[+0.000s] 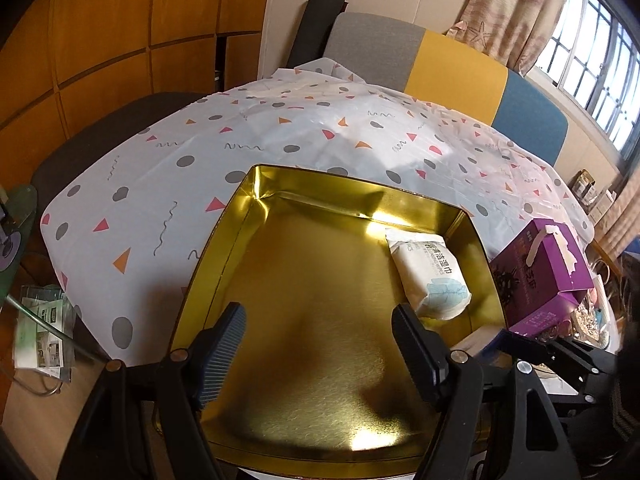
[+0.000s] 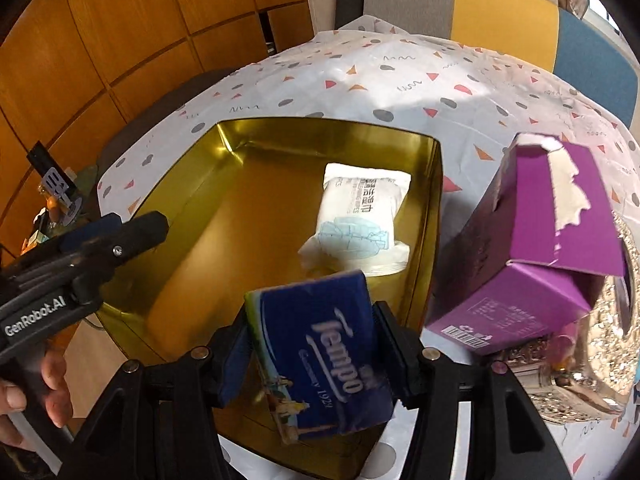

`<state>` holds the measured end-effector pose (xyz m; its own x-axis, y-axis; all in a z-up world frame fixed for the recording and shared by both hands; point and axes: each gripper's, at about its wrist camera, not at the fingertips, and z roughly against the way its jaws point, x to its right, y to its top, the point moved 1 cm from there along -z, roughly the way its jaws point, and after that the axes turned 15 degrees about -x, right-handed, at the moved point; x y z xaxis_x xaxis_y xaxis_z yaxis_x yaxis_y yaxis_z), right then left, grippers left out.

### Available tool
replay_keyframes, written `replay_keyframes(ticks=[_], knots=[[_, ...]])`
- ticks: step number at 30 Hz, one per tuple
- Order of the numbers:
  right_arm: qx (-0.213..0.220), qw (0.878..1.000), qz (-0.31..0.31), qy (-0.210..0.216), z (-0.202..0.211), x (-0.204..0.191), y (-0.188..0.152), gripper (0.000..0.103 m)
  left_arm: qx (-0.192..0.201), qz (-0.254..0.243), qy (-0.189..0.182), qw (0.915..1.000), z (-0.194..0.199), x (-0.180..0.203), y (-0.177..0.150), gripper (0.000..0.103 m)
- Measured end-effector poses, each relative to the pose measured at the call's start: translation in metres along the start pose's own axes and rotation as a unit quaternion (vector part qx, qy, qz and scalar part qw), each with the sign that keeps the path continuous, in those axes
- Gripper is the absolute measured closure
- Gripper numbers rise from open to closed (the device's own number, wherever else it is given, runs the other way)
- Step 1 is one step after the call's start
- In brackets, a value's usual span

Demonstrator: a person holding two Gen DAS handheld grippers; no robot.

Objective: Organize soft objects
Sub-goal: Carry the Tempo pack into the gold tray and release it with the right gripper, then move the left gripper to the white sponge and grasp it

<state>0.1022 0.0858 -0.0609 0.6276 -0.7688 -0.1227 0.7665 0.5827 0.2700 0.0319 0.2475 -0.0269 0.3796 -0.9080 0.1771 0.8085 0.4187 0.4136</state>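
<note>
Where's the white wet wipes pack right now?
The white wipes pack lies inside the gold tin, against its right wall near the far corner, next to the purple box outside.

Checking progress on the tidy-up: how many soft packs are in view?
2. A white wet-wipes pack lies inside the gold tin, by its right wall; a blue Tempo tissue pack is gripped in the right claw above the tin's near edge.

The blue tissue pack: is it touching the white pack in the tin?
Apart. The right wrist view shows the blue pack clamped in the right tool, lifted over the tin; the white pack lies flat on the tin's floor beyond it.
</note>
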Motion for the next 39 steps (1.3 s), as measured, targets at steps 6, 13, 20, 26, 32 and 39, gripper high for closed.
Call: replay_keyframes(ticks=[6,13,20,26,32,39], knots=[[0.005,1.000,0.002,-0.010,-0.002,-0.001,-0.001,0.035,-0.001,-0.004,0.001,1.0000,0.001,0.004,-0.003,0.027],[0.025,1.000,-0.005,-0.014,0.011,0.000,-0.007,0.034,-0.004,-0.012,0.004,0.9999,0.001,0.011,-0.004,0.026],[0.073,0.997,0.010,-0.032,0.042,-0.005,-0.021,0.034,-0.004,-0.020,0.006,0.9998,0.002,0.017,-0.002,0.020],[0.133,0.990,0.017,-0.050,0.082,0.003,-0.041,0.031,0.005,-0.040,0.007,0.9991,0.010,0.028,0.000,0.011],[0.185,0.981,-0.036,-0.053,0.129,0.048,-0.067,0.030,0.035,-0.099,-0.011,0.9945,0.031,0.055,0.006,0.002],[0.199,0.963,-0.167,-0.077,0.162,0.148,-0.113,0.024,0.064,-0.249,-0.047,0.9652,0.065,0.123,0.010,0.000]])
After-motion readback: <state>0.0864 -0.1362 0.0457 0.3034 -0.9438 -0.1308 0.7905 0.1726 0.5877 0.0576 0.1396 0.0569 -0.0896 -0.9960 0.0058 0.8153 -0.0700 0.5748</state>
